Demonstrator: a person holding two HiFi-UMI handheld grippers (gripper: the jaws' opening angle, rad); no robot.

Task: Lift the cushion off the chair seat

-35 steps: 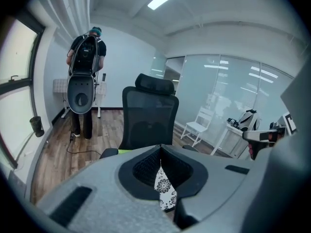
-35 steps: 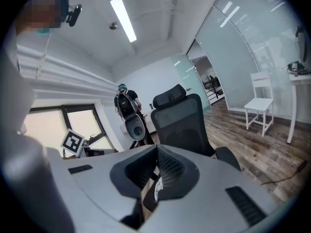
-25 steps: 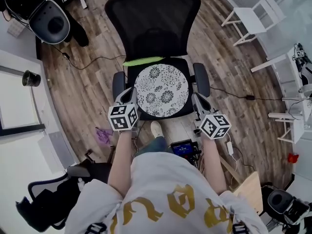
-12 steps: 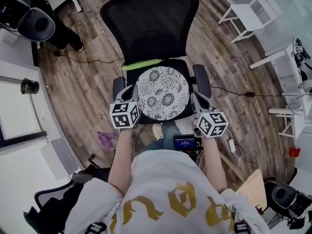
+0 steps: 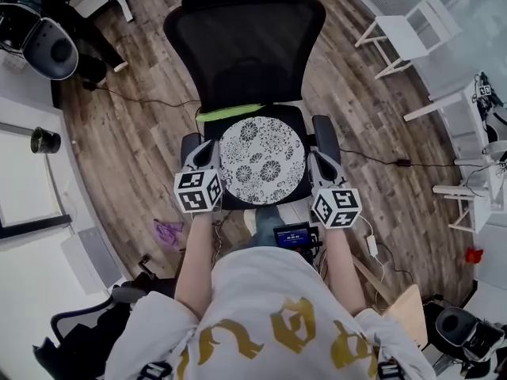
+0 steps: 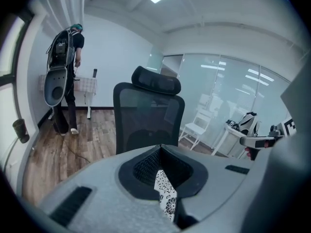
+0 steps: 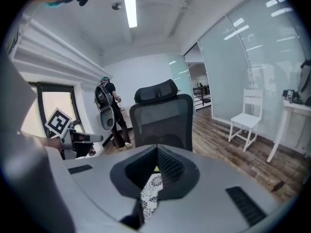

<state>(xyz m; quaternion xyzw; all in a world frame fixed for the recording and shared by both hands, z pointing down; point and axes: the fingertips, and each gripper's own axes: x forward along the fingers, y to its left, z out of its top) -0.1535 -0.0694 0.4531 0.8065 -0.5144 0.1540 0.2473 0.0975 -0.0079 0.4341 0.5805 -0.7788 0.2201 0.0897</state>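
A round white cushion with black flower print lies over the seat of a black mesh office chair, between its armrests. Whether it rests on the seat or hangs just above it I cannot tell. My left gripper is shut on the cushion's left rim, and my right gripper is shut on its right rim. In the left gripper view the patterned cushion is pinched between the closed jaws of the gripper. The right gripper view shows the same cushion in that gripper.
A lime-green strip lies at the back of the seat. A white chair and a white table stand to the right. Cables cross the wood floor. A purple cloth lies at lower left. A person stands far left.
Both grippers stay pinched on the cushion's rims. The right gripper has rolled a little and its marker cube has shifted left. The cushion keeps its place over the seat.
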